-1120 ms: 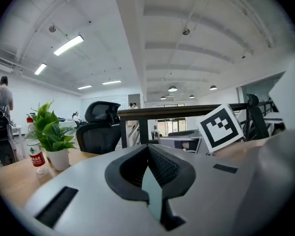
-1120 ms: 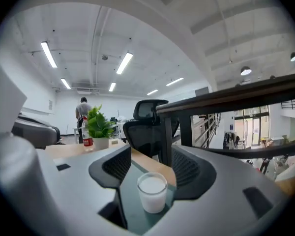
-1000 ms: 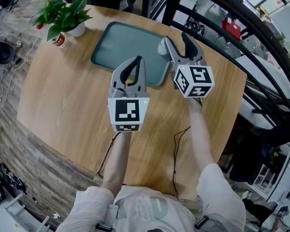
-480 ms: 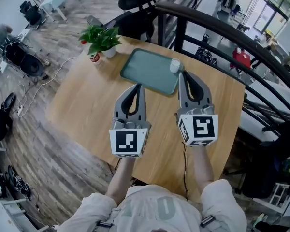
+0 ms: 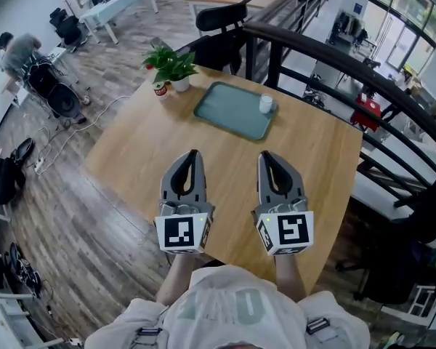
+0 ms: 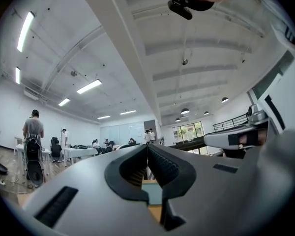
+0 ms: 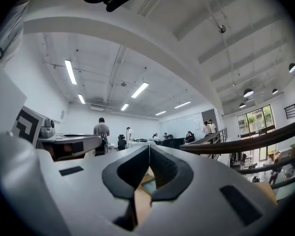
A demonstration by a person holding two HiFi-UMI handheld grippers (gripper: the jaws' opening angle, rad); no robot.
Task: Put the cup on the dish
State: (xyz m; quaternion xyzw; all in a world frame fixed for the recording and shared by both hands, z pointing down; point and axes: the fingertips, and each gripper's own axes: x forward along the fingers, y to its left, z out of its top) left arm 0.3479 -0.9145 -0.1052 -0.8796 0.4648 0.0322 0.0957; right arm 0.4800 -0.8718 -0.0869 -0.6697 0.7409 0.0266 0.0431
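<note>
Two tongs low over the near side of a wooden desk, with the cup sitting on the dish at the far side.

The left tongs (image 5: 195, 153) and right tongs (image 5: 265, 155) lie side by side but apart over the desk (image 5: 152, 151). Their tips point away, each pair of jaws is closed with nothing between, and the marker cubes are nearest the person. Well beyond them a green dish (image 5: 229, 111) rests near the far edge, with a white cup (image 5: 266, 104) upright in its far right corner. A potted plant (image 5: 172, 67) stands just left of the dish. A dark railing (image 5: 305, 41) curves past the right side, a black chair (image 5: 219, 20) stands beyond the far edge, and a person (image 5: 18, 49) is at the far left.
</note>
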